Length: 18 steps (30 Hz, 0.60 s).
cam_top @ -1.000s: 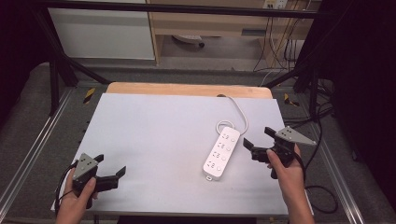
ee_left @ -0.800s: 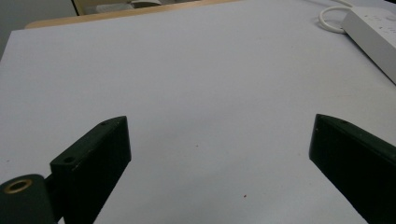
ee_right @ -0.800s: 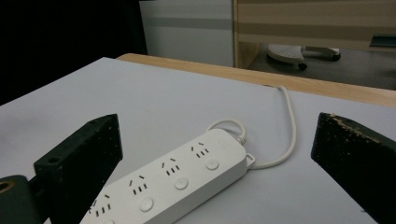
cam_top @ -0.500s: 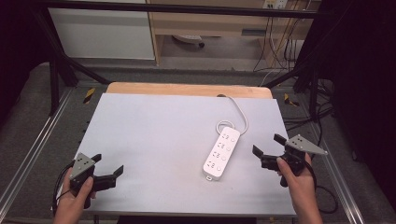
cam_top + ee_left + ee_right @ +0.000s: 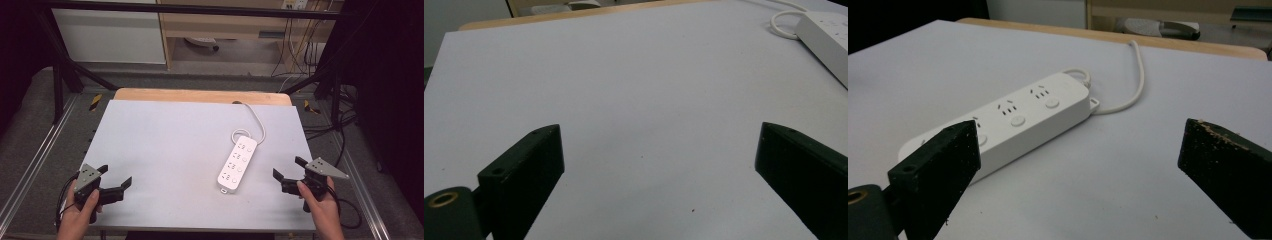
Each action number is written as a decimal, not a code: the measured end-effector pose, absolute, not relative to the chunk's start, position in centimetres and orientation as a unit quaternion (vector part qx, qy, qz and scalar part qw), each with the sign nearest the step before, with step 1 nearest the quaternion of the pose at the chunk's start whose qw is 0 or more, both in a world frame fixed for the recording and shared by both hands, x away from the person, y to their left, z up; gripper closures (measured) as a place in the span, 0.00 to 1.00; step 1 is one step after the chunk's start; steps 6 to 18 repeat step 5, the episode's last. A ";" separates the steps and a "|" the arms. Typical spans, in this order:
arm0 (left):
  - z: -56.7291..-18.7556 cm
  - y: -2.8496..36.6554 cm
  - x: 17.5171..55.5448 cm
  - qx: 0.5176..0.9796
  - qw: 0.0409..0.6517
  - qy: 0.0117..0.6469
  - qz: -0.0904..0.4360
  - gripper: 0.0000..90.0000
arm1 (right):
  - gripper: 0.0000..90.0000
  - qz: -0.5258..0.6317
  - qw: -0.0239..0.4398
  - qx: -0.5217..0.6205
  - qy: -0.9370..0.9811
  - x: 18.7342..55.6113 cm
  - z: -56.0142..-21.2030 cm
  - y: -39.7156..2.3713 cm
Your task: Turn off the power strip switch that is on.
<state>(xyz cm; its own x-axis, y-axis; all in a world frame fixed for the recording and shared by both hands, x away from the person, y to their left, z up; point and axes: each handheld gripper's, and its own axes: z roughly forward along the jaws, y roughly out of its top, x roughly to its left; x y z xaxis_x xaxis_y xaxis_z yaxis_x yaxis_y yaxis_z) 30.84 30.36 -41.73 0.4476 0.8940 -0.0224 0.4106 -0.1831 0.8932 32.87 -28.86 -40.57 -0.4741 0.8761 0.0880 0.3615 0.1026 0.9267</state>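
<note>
A white power strip [image 5: 237, 165] with several sockets lies right of the middle of the pale table [image 5: 165, 135], and its cord [image 5: 258, 124] loops toward the far edge. My right gripper [image 5: 286, 168] hovers near the front right corner, open and empty, a short way right of the strip. In the right gripper view the strip [image 5: 1013, 120] lies ahead and left of the wide-spread jaws [image 5: 1080, 127]. At the front left corner my left gripper [image 5: 116, 176] is also open and empty. The left gripper view shows bare table between its jaws [image 5: 659, 135], with the strip [image 5: 829, 35] far off.
A wooden edge [image 5: 200, 95] borders the table's far side. Metal rails [image 5: 35, 155] run along both sides on the floor. Loose cables [image 5: 345, 145] lie to the right of the table. A white cabinet [image 5: 110, 35] stands behind.
My right gripper has drawn back to the right and toward the front edge, away from the power strip. My left gripper has shifted slightly toward the front edge.
</note>
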 end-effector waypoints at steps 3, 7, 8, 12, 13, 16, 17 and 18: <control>-41.7 30.3 30.8 0.722 0.451 0.451 0.268 0.06 | 0.04 0.486 0.253 0.451 0.705 33.2 -41.8 -28.7; -41.7 30.3 30.8 0.723 0.451 0.449 0.268 0.06 | 0.05 0.469 0.247 0.460 0.712 33.7 -42.7 -28.5; -41.7 30.3 30.8 0.723 0.451 0.449 0.268 0.06 | 0.05 0.469 0.247 0.460 0.712 33.7 -42.7 -28.5; -41.7 30.3 30.8 0.723 0.451 0.449 0.268 0.06 | 0.05 0.469 0.247 0.460 0.712 33.7 -42.7 -28.5; -41.7 30.3 30.8 0.723 0.451 0.449 0.268 0.06 | 0.05 0.469 0.247 0.460 0.712 33.7 -42.7 -28.5; -41.7 30.3 30.8 0.723 0.451 0.449 0.268 0.06 | 0.05 0.469 0.247 0.460 0.712 33.7 -42.7 -28.5; -41.7 30.3 30.8 0.723 0.451 0.449 0.268 0.06 | 0.05 0.469 0.247 0.460 0.712 33.7 -42.7 -28.5; -41.7 30.3 30.8 0.723 0.451 0.449 0.268 0.06 | 0.05 0.469 0.247 0.460 0.712 33.7 -42.7 -28.5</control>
